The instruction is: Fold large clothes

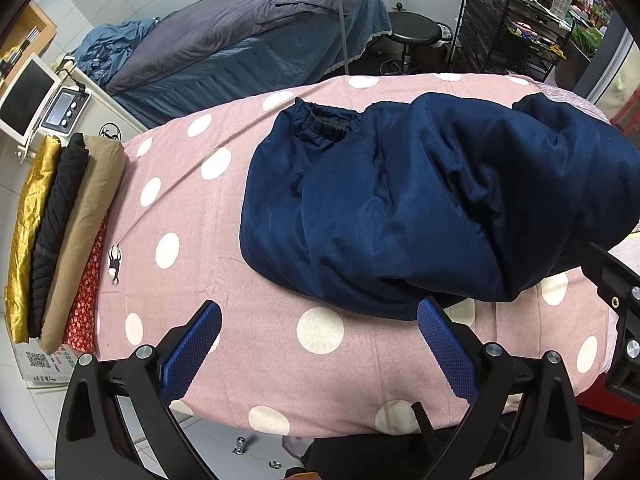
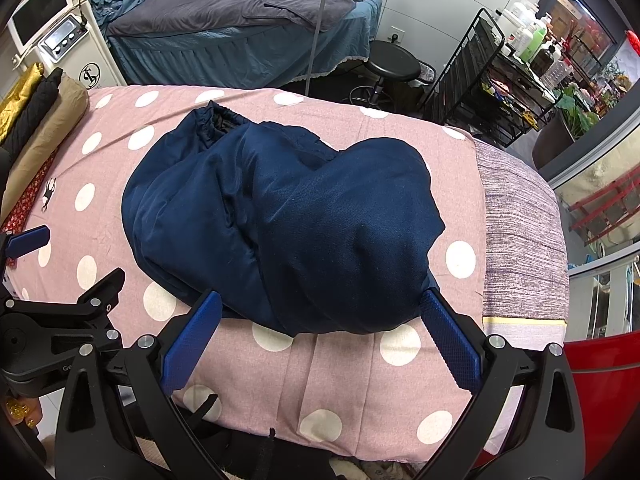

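A dark navy padded garment lies bunched in a thick bundle on the pink polka-dot bed cover. An elastic cuff opening shows at its far end. My left gripper is open just short of the bundle's near edge, over bare cover, with nothing between its fingers. In the right wrist view the same garment fills the middle of the bed cover. My right gripper is open, its blue pads flanking the bundle's near edge. The left gripper's body shows at the left.
Folded clothes in gold, black and tan are stacked at the bed's left edge. Behind it stand a massage bed with grey-blue covers, a black stool, a wire rack with bottles and a white machine with a screen.
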